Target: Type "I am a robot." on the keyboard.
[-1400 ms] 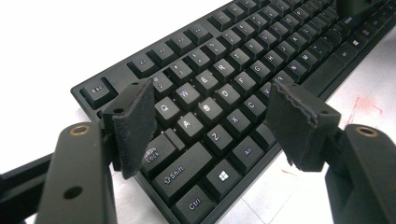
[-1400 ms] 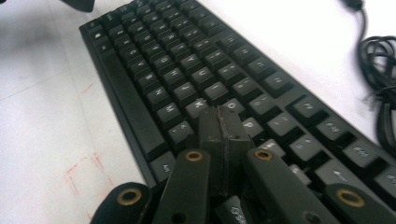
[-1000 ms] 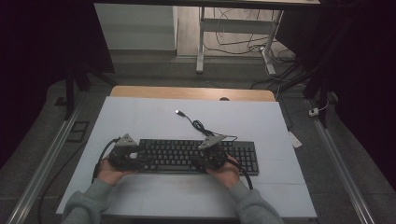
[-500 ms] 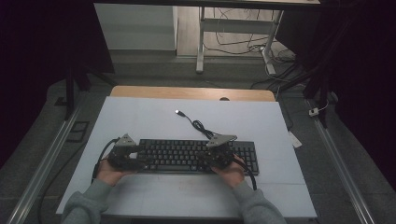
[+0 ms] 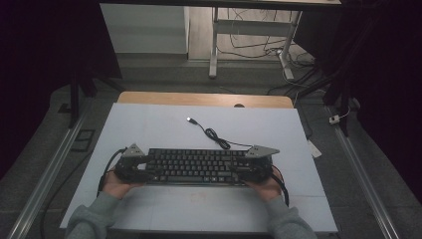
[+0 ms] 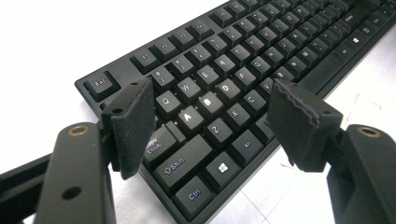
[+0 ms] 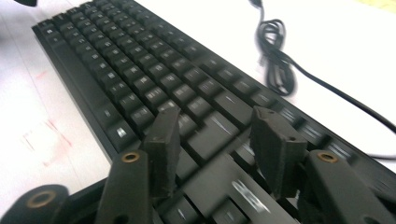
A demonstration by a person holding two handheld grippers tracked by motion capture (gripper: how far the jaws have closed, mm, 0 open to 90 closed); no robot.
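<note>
While both hands rest at the near edge of the table (image 5: pixel 149 124), a black keyboard (image 5: pixel 199 167) lies flat on its pale matte top, long side running left to right, near the middle and toward the near side. Left gripper (image 5: pixel 130 168) sits at the keyboard's left end, right gripper (image 5: pixel 254 168) toward its right end, each topped by a grey three-cornered plate. Left gripper view: jaws spread wide, holding nothing, their black pads (image 6: pixel 133 123) rough and ragged-edged, hanging over the left key block; legends Esc, Shift, Ctrl and the letter rows read clearly on the square, matte, slightly dished keycaps of the keyboard (image 6: pixel 224 88). Right gripper view: jaws parted, gap narrower, nothing between them, poised above the keyboard (image 7: pixel 140 79); frame is motion-blurred, so whether the pads touch the keys cannot be told. Thin black cable (image 5: pixel 214 134) leaves the keyboard's far edge, bunches into a small coil, then runs far-left to a USB plug (image 5: pixel 190 120) lying loose on the table. Faint reddish marks (image 7: pixel 44 135) show on the table surface just near the keyboard. Grey knit sleeves (image 5: pixel 92 219) cover both forearms.
</note>
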